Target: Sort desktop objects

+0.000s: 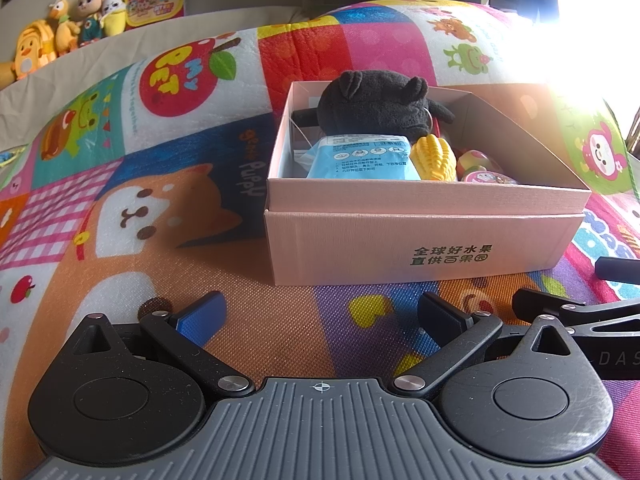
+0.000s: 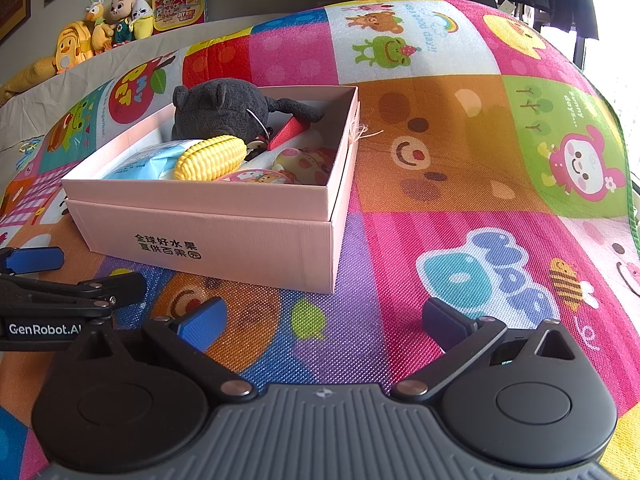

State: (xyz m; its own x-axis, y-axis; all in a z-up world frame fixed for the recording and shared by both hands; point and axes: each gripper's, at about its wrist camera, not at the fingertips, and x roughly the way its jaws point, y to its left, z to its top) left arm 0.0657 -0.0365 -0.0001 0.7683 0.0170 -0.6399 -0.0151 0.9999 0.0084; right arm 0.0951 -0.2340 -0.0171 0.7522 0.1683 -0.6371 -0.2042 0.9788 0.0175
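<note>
left tongs (image 1: pixel 320 320) wide open, holding nothing | right tongs (image 2: pixel 324 322) too | pink box (image 2: pixel 208 240) mid-mat (image 2: pixel 460 240), holds black plush (image 2: pixel 224 108), toy corn (image 2: pixel 210 158), blue pack (image 1: pixel 362 158) | sorting looks done

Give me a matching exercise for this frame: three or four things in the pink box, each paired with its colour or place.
Things:
1. plush toy
2. toy corn
3. packet
4. wedge

Descriptions:
A. yellow, lying beside the packet
B. red, under the plush's outstretched limb
C. dark grey, at the far end of the pink box
D. light blue with printed text, against the near wall

Pairs: 1-C, 2-A, 3-D, 4-B
</note>
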